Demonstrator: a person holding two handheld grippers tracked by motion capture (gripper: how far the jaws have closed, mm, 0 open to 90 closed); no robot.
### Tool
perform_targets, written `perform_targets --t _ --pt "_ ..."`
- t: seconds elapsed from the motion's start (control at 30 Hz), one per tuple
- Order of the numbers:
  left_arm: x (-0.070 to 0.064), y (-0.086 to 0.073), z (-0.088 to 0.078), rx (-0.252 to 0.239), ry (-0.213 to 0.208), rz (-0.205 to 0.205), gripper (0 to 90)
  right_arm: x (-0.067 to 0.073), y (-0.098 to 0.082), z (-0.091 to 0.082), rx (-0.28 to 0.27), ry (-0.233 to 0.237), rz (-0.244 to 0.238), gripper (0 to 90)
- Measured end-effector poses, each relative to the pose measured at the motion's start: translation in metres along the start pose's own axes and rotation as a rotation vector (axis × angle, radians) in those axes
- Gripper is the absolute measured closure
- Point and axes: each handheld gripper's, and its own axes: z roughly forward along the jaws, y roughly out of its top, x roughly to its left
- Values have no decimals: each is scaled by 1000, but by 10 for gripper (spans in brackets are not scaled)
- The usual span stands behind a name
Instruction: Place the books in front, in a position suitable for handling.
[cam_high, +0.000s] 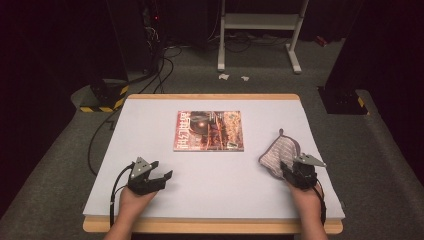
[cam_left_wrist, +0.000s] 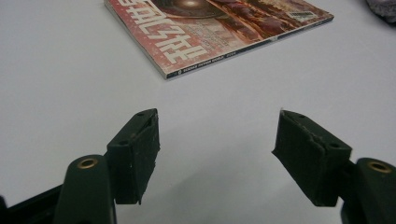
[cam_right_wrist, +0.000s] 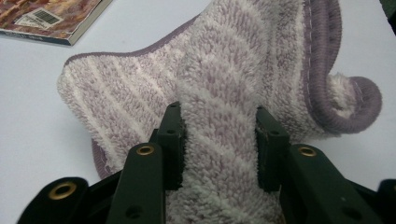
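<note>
A purple-and-white striped terry cloth (cam_high: 276, 155) lies bunched at the right of the white table (cam_high: 210, 200). My right gripper (cam_high: 286, 170) holds its near edge. In the right gripper view a raised fold of the cloth (cam_right_wrist: 224, 84) fills the gap in that gripper (cam_right_wrist: 219, 135), with both pads against it. A red-covered magazine (cam_high: 209, 131) lies flat at the table's middle back. My left gripper (cam_high: 161, 170) hovers at the front left, jaws wide apart and empty. In its own view the left gripper (cam_left_wrist: 217, 140) points toward the magazine's near corner (cam_left_wrist: 219, 32).
The table has a wooden rim (cam_high: 210, 226) at the near side. On the floor behind it stand a white metal frame (cam_high: 260, 22), loose cables (cam_high: 165, 65) and a yellow-black striped base (cam_high: 102, 97). The magazine's barcode corner (cam_right_wrist: 51, 18) lies left of the cloth.
</note>
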Motion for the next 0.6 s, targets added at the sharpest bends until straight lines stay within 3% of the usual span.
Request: perform_targets --t 0.13,0.43,0.6 --pt "0 0 0 1 2 2 310 0 1 0 -3 -11 -11 565" --pt "0 -1 2 10 2 11 310 -2 5 -5 -7 -18 20 404" --pt "0 -1 2 9 1 8 310 0 10 -12 -39 -20 9 366"
